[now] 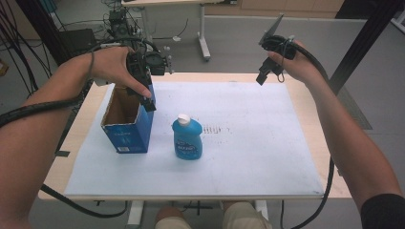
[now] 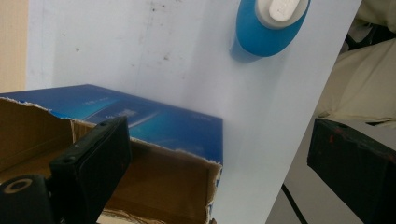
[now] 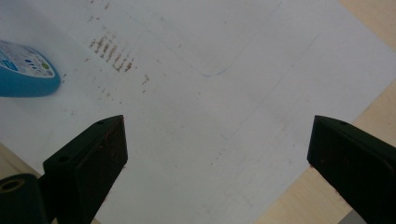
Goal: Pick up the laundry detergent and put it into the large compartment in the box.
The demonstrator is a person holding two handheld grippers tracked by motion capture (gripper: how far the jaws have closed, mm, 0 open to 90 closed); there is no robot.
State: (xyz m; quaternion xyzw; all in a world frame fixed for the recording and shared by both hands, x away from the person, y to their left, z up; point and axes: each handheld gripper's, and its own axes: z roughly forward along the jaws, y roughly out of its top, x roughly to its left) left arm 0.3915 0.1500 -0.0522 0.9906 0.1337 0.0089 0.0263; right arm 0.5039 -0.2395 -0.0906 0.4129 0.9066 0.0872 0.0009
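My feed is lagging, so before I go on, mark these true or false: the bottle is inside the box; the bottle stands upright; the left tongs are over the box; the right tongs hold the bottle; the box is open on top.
1. The bottle is inside the box. False: it stands on the white mat beside the box.
2. The bottle stands upright. True, cap up.
3. The left tongs are over the box. True, at its open top edge.
4. The right tongs hold the bottle. False: they are open above the mat's far side.
5. The box is open on top. True.
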